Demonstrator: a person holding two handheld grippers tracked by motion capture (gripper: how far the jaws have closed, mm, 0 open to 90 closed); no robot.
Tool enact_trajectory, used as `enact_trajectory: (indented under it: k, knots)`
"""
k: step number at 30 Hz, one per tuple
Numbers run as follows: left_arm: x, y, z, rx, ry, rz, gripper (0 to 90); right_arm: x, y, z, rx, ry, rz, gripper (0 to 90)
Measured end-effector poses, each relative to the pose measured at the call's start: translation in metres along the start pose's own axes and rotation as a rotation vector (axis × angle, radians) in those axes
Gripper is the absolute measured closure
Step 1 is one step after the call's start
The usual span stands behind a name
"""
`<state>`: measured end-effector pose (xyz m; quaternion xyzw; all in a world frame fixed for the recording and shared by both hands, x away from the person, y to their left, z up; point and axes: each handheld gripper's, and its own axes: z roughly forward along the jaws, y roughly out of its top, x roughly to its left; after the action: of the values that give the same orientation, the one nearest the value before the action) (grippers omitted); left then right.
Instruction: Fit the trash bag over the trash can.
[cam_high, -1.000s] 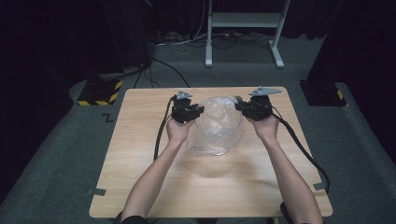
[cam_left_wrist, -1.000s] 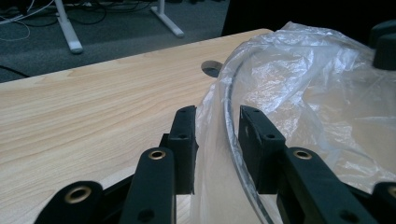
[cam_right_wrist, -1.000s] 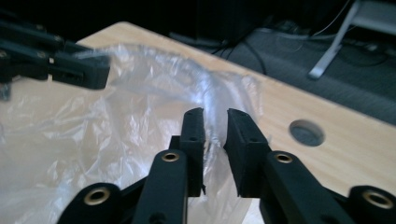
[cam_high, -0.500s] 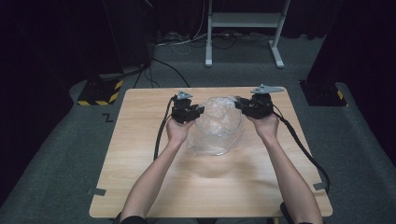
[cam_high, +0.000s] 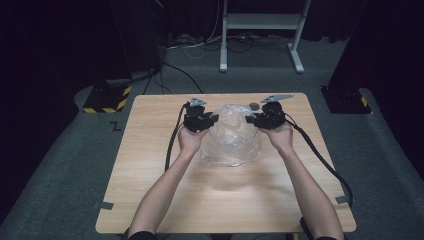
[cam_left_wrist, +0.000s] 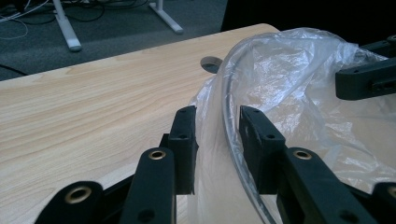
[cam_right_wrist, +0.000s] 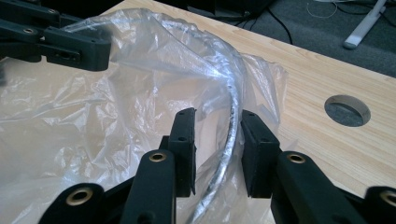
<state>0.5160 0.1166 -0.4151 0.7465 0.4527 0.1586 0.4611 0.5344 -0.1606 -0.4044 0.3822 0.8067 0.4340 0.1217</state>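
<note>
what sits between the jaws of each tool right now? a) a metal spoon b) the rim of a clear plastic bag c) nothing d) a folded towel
b: in both gripper views the clear plastic bag's rolled rim runs between the jaws of the left tool and right tool.

A mark like the letter "Z", perhaps tape, lies on the floor (cam_high: 116, 127); nothing else is readable.
</note>
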Motion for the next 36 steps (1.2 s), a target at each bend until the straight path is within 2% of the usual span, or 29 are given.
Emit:
enact_trajectory:
  k: [3, 7, 11, 13, 17, 19, 20, 22, 27, 31, 36]
  knots:
    - [0.000, 0.000, -0.001, 0.001, 0.013, 0.002, 66.0, 0.001, 0.000, -0.002, -0.006, -0.014, -0.004, 64.8]
    - [0.000, 0.001, -0.004, -0.017, 0.009, -0.022, 60.1, 0.004, 0.002, -0.009, -0.029, -0.047, -0.014, 61.7]
    - [-0.003, 0.003, -0.010, -0.035, 0.007, -0.005, 60.3, 0.008, 0.002, -0.017, -0.057, -0.065, -0.034, 61.8]
    - [-0.004, 0.004, -0.011, -0.028, 0.014, 0.006, 62.0, 0.008, 0.002, -0.016, -0.049, -0.062, -0.038, 62.1]
    - [-0.002, 0.000, -0.005, 0.019, 0.033, 0.015, 65.2, 0.008, -0.003, -0.009, -0.004, -0.054, -0.055, 62.1]
    - [0.001, 0.000, -0.004, 0.007, 0.013, -0.016, 64.8, 0.006, -0.006, -0.006, 0.008, -0.043, -0.045, 61.0]
    - [0.001, 0.000, -0.005, -0.001, 0.019, -0.018, 64.9, 0.005, -0.007, -0.006, -0.001, -0.027, -0.030, 60.6]
    - [0.001, 0.001, -0.008, -0.021, 0.007, -0.022, 63.2, 0.004, -0.008, -0.009, -0.009, -0.030, -0.032, 60.6]
    - [-0.002, 0.003, -0.020, -0.073, -0.020, -0.034, 50.1, 0.004, -0.008, -0.020, -0.056, -0.030, -0.020, 57.5]
    - [-0.006, 0.002, -0.028, -0.087, -0.029, -0.023, 45.3, 0.009, -0.007, -0.024, -0.081, -0.032, -0.025, 56.7]
    - [-0.012, -0.003, -0.037, -0.086, -0.032, 0.017, 47.3, 0.014, -0.009, -0.028, -0.085, -0.045, -0.043, 56.0]
